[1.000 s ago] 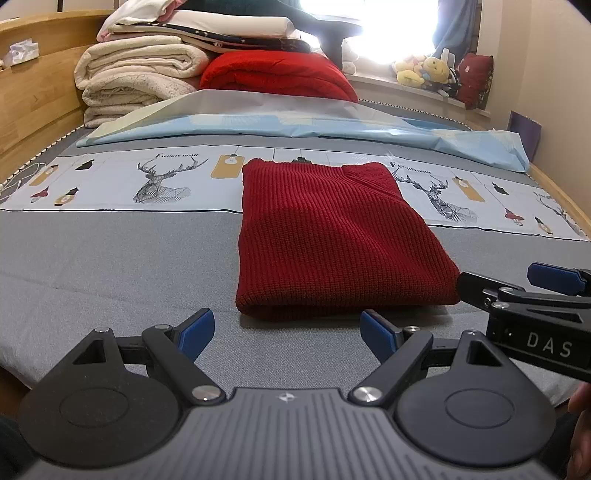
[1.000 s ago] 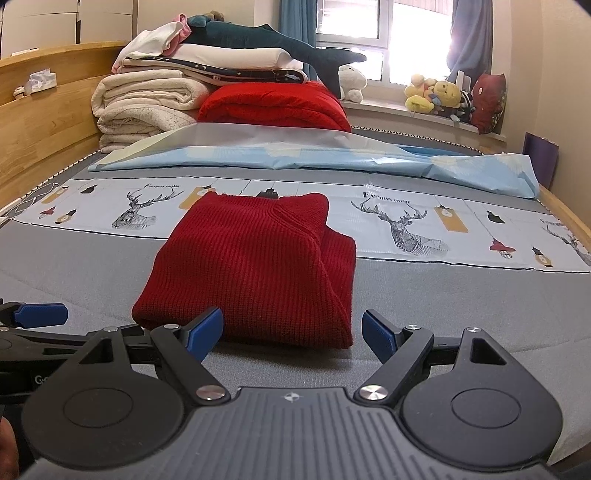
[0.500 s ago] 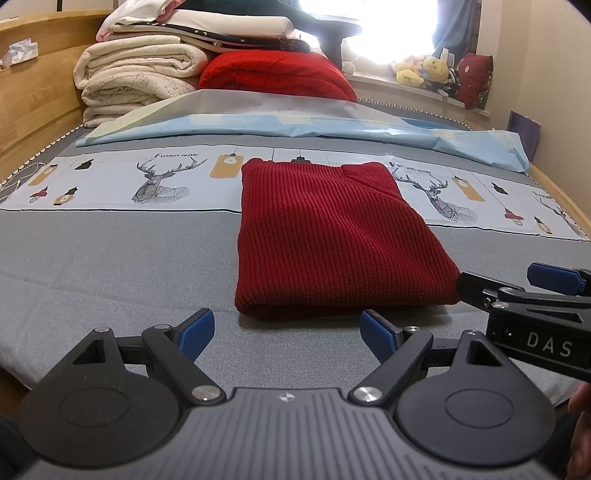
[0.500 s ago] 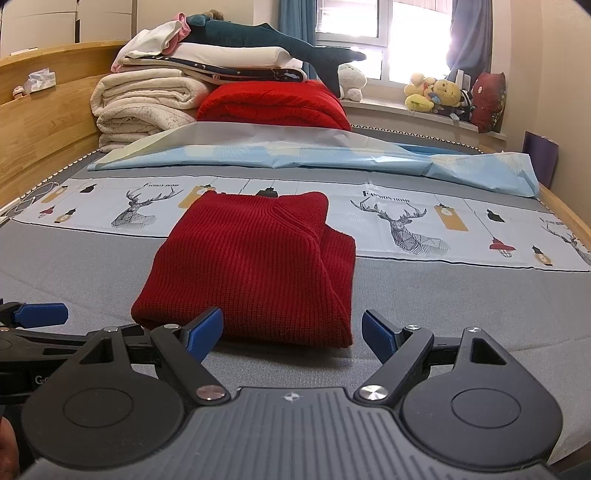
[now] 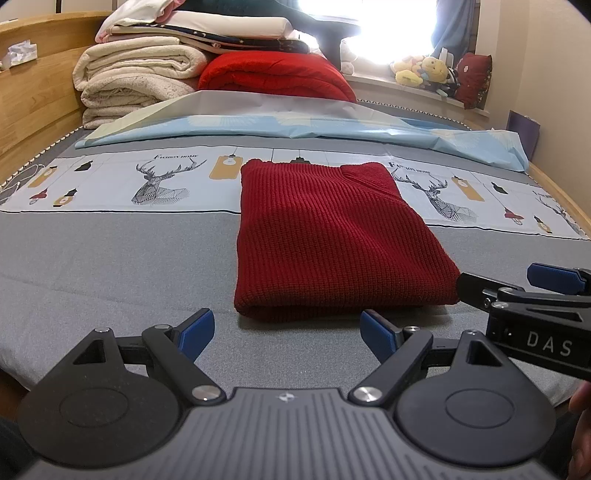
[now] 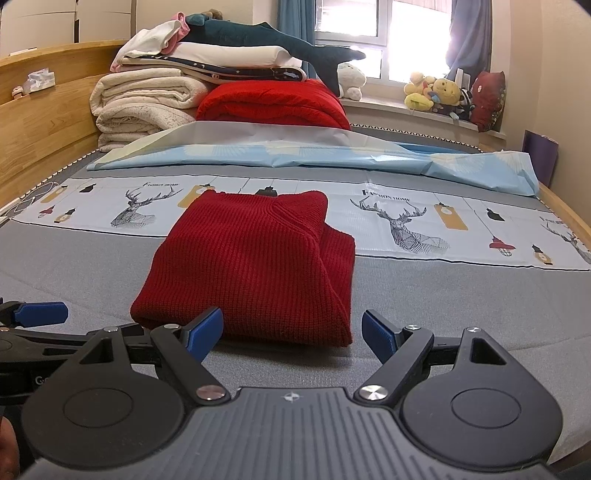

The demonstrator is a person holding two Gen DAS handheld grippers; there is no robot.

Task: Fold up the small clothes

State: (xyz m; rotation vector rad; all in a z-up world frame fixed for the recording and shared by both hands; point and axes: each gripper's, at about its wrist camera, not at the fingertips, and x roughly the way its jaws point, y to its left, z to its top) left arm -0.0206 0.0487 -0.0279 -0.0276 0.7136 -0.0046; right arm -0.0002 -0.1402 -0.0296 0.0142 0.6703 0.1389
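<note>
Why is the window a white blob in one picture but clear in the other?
Left wrist view: the window is overexposed, its glare swallowing the frame. Right wrist view: the panes show. Both views bend straight edges, being fisheye; the red sweater stays sharp.

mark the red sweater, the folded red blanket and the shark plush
red sweater (image 5: 325, 236), left wrist view, middle of its top layer
folded red blanket (image 6: 269, 101), right wrist view, front face
shark plush (image 6: 258, 35), right wrist view, mid-body

A folded red sweater (image 5: 332, 240) lies flat on the grey bed (image 5: 110, 266), partway onto its deer-print strip. The left gripper (image 5: 287, 330) hangs spread wide just short of it, holding nothing. The right gripper (image 5: 517, 286) pokes in from the bed's right edge.
</note>
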